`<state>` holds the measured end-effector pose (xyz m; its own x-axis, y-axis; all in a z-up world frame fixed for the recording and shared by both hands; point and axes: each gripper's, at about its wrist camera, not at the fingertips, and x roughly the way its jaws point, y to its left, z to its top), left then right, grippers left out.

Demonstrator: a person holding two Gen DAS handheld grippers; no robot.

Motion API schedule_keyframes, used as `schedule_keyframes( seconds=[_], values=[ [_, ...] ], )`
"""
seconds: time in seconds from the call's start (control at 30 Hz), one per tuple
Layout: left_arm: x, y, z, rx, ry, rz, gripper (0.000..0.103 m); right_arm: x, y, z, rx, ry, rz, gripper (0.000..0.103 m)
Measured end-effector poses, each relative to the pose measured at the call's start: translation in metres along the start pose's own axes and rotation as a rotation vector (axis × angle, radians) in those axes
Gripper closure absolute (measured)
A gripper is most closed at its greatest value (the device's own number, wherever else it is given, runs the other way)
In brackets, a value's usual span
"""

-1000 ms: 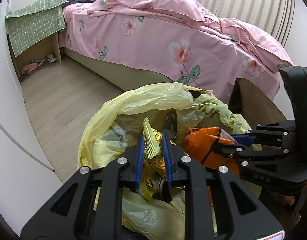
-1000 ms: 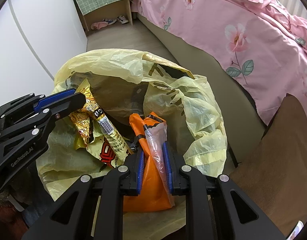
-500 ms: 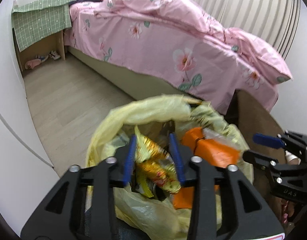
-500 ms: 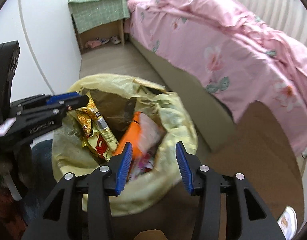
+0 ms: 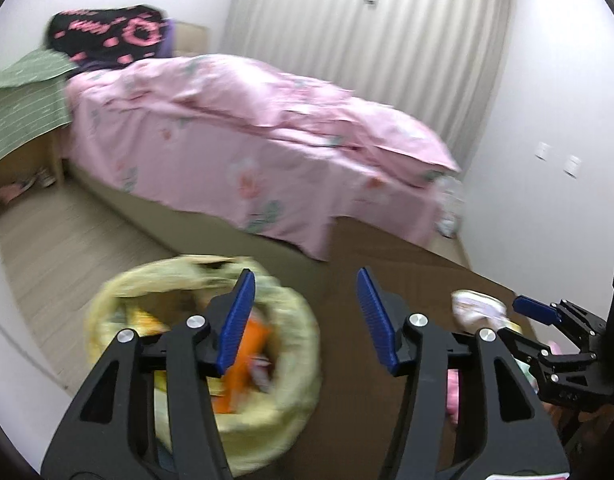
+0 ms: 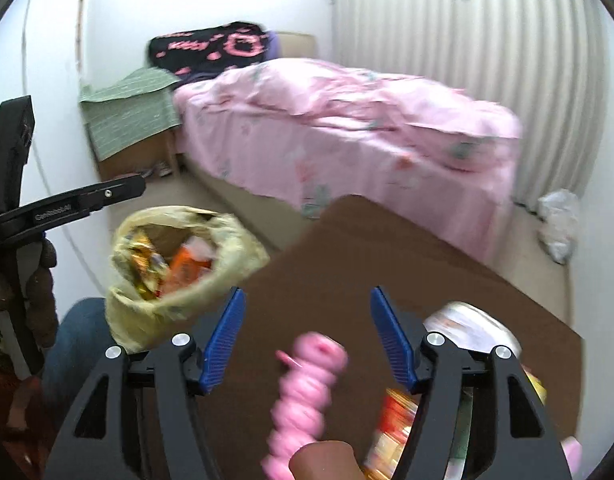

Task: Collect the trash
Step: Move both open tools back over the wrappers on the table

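A yellow plastic trash bag (image 5: 119, 308) (image 6: 235, 240) stands open on the floor beside a brown table (image 5: 387, 264) (image 6: 347, 248). An orange packet (image 5: 251, 340) (image 6: 187, 264) and gold snack wrappers (image 6: 141, 248) lie inside it. My left gripper (image 5: 303, 316) hangs above the bag's right side, jaws opening, nothing between them. My right gripper (image 6: 305, 340) is over the table, jaws opening wide, nothing gripped. Below it on the table lie a pink ridged wrapper (image 6: 303, 392), a white crumpled packet (image 6: 467, 328) (image 5: 477, 308) and a red-and-yellow wrapper (image 6: 395, 420). The picture is blurred by motion.
A bed with a pink flowered quilt (image 5: 247, 120) (image 6: 347, 112) fills the back. A bedside stand under a green cloth (image 5: 19, 92) (image 6: 131, 108) is at the left. A white plastic bag (image 6: 557, 224) lies on the floor by the curtain. A person's leg in blue (image 6: 79, 332) is beside the trash bag.
Both grippers let go of their wrappers, which now lie in the bag. Both rose and swung right, away from the bag; the right one now hangs over the table.
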<state>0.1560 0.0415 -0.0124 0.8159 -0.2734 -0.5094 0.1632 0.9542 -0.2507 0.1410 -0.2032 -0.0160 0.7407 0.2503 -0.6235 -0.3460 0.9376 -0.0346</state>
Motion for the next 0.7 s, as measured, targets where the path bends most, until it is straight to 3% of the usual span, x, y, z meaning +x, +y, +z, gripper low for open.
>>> schedule_keyframes(
  seconds=[0.2, 0.27, 0.47, 0.6, 0.7],
  values=[
    [0.014, -0.085, -0.018, 0.126, 0.059, -0.169, 0.05, -0.062, -0.056, -0.049, 0.061, -0.01, -0.139, 0.042],
    [0.022, -0.111, -0.027, 0.16, 0.099, -0.225, 0.05, -0.078, -0.076, -0.067, 0.097, -0.007, -0.172, 0.047],
    [0.056, -0.192, -0.053, 0.25, 0.283, -0.409, 0.049, -0.122, -0.13, -0.132, 0.224, 0.004, -0.321, 0.048],
    [0.081, -0.239, -0.07, 0.313, 0.336, -0.409, 0.049, -0.129, -0.15, -0.163, 0.291, 0.025, -0.36, 0.048],
    [0.091, -0.254, -0.082, 0.319, 0.346, -0.355, 0.049, -0.13, -0.153, -0.173, 0.308, -0.007, -0.3, 0.048]
  ],
)
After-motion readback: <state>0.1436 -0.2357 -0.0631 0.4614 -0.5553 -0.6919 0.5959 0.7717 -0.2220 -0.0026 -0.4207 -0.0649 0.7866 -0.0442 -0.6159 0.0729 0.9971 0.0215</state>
